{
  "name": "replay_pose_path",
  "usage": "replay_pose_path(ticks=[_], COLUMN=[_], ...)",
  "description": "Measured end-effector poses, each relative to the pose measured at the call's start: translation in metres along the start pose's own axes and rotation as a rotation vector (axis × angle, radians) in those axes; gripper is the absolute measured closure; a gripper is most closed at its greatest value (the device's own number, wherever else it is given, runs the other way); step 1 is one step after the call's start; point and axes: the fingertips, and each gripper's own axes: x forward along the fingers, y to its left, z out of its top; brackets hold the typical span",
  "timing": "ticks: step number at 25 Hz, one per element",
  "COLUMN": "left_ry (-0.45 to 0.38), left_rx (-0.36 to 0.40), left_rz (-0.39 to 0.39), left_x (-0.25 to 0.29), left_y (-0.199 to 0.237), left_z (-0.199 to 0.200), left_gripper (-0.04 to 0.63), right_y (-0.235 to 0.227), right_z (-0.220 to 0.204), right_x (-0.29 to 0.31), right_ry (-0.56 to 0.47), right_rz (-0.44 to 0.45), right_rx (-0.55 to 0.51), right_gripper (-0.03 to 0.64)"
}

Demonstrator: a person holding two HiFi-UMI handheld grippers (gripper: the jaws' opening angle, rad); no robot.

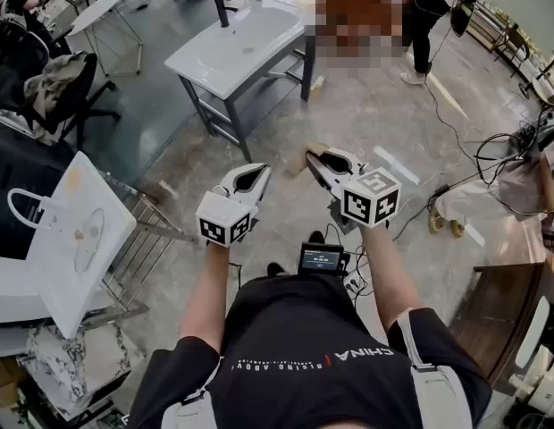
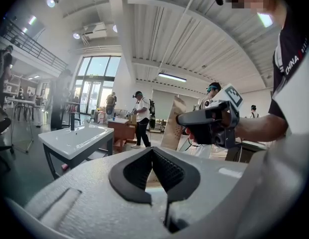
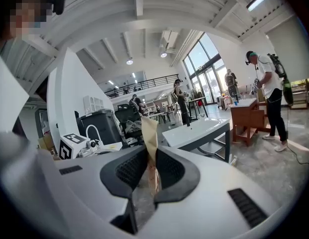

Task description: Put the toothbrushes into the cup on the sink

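sink beyond packet in right gripper

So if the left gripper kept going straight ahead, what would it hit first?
Probably the tan paper sheet pinched in the right gripper, just beyond the closed jaws of the left gripper; depth is hard to judge. The sink sits off left.

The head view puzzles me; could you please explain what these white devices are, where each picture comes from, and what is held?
A person carries two hand-held two-jaw grippers. The head view looks down from the person's head; the other two come from cameras riding on each gripper, looking along its jaws. The left gripper is shut and empty. The right gripper pinches a thin brown paper-like strip; what it is I cannot tell. Ahead stands a white sink with a black tap, not yet reached.
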Motion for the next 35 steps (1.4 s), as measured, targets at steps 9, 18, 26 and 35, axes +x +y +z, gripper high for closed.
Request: replay_pose_path(ticks=[9, 18, 26, 35], left_ry=[-0.003, 0.004, 0.015, 0.043], left_rx=[0.002, -0.006, -0.034, -0.04], left_rz=[0.013, 0.034, 0.056, 0.078], left_x=[-0.006, -0.001, 0.022, 0.08], left_y=[0.001, 0.003, 0.013, 0.024], left_z=[0.0, 0.001, 0.002, 0.011], left_gripper=[0.583, 0.584, 0.583, 0.583], right_y=[0.009, 0.0, -0.023, -0.083], right_z=[0.001, 0.006, 0.012, 0.027], right_x=[-0.001, -0.001, 0.007, 0.016], right_ry=[-0.003, -0.003, 0.016, 0.031], right_rz=[0.017, 0.03, 0.045, 0.068], right_rx=[-0.007, 0.018, 0.027, 0.033], right_gripper=[0.554, 0.554, 0.554, 0.554])
